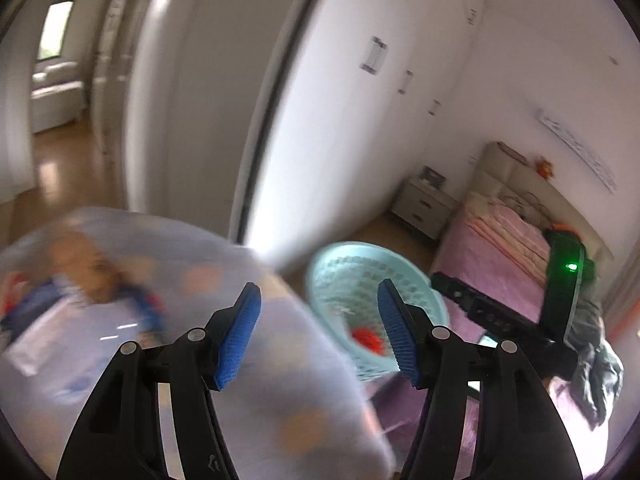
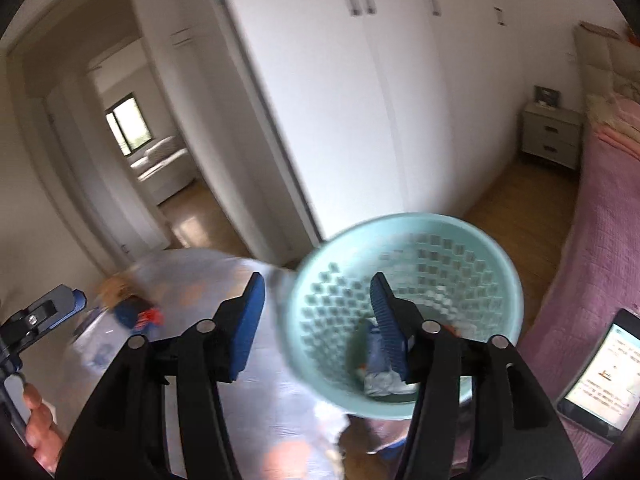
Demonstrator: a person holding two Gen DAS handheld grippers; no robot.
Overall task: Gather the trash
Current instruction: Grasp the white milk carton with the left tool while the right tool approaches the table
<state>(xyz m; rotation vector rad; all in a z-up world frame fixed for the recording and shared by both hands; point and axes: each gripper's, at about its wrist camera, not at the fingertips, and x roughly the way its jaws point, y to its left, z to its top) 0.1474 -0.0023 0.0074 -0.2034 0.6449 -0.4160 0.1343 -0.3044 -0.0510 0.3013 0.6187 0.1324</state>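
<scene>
Basket: your pale teal plastic basket (image 2: 404,312) is round, with a smooth rolled rim and walls pierced by rows of small square holes; in the right wrist view it sits at 5 o'clock, tilted towards you, beside the bed.
Trash: crumpled blue-and-white wrappers (image 2: 380,364) lie in the basket's bottom; the left wrist view shows a red scrap (image 1: 366,340) there too.
Bag: a thin, translucent plastic bag (image 1: 168,312), printed with faint orange dots, bulges at 8 o'clock in the left wrist view; blurred blue, red and white litter shows through its film.
Left gripper: your left gripper (image 1: 320,332) has black hinged arms and ribbed blue pads; the jaws stand about half apart with nothing between them.
Right gripper: your right gripper (image 2: 318,328) is the same build, jaws parted about halfway and empty, the basket behind its right finger.
Bed: a pink quilted cover (image 2: 600,240), soft and stitched, at 3 o'clock.
Phone: a lit phone (image 2: 600,376) lies flat on the bed at 4 o'clock.
Wardrobe: glossy white flat doors (image 2: 340,100) with slim metal handles, at 12 o'clock.
</scene>
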